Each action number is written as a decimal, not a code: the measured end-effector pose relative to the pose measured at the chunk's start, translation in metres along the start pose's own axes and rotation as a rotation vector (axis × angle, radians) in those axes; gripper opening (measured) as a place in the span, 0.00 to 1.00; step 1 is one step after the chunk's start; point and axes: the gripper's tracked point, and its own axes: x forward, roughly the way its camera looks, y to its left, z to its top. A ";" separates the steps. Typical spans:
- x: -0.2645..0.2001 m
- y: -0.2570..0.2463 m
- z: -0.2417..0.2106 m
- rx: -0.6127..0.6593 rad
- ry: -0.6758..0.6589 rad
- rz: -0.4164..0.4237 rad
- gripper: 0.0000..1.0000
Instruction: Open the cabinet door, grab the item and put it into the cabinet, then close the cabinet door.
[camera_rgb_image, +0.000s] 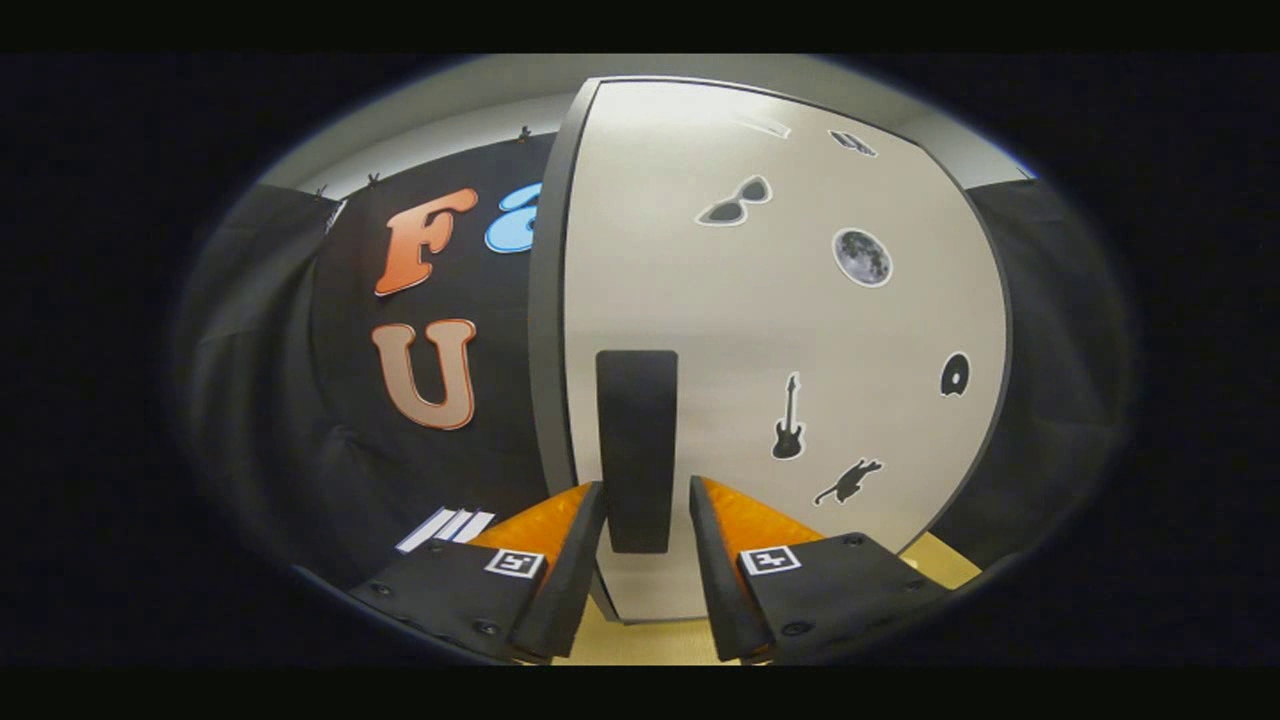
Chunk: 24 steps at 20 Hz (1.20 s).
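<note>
Your tool (647, 520) stood narrowly open, its fingers flanking the dark handle (637, 450) at twelve o'clock without pressing it, on the closed cabinet door (780, 330).

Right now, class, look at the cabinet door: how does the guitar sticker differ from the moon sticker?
The guitar sticker is a dark, narrow, upright silhouette; the moon sticker is a round grey disc with mottled detail. The guitar sits lower, nearer the open gripper and black handle; the moon sits higher. Both lie flat on the closed cabinet door.
</note>
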 end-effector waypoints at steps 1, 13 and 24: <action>0.002 0.002 0.000 0.008 0.004 0.009 0.57; -0.007 0.002 -0.003 0.066 0.033 0.007 0.24; -0.059 -0.016 -0.001 0.051 -0.021 -0.064 0.23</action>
